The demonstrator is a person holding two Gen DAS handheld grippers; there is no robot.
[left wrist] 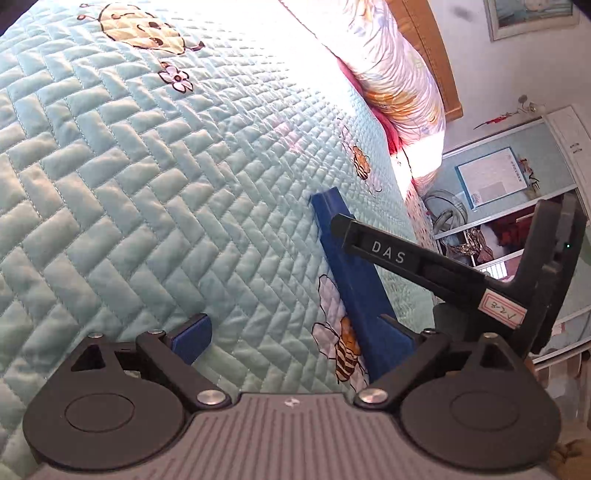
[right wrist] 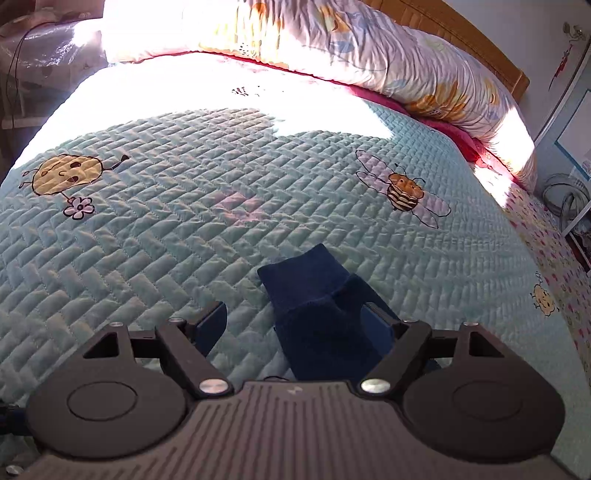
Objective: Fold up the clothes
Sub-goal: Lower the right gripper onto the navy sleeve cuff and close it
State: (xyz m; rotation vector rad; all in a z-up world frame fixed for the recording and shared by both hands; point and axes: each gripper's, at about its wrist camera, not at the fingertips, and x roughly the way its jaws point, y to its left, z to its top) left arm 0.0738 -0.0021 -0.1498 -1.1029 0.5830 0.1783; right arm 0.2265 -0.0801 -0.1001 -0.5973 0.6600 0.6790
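In the right wrist view a dark navy knit garment (right wrist: 314, 306) lies bunched on the pale teal quilted bedspread (right wrist: 184, 240), close in front of the camera. It drapes over the right finger of my right gripper (right wrist: 291, 299) and hides most of that finger. The jaws stand wide apart, the left finger (right wrist: 212, 325) is bare, and neither pad presses the cloth. In the left wrist view my left gripper (left wrist: 260, 258) is open over bare bedspread (left wrist: 147, 184) with nothing between its blue fingers (left wrist: 351, 277).
A black bar marked DAS (left wrist: 424, 262), part of the other hand-held tool, crosses the left wrist view at right. A rolled floral duvet (right wrist: 406, 66) and a wooden headboard (right wrist: 461, 33) lie at the bed's far end. The bed edge (right wrist: 546, 258) drops off at right, towards a wardrobe (left wrist: 517, 192).
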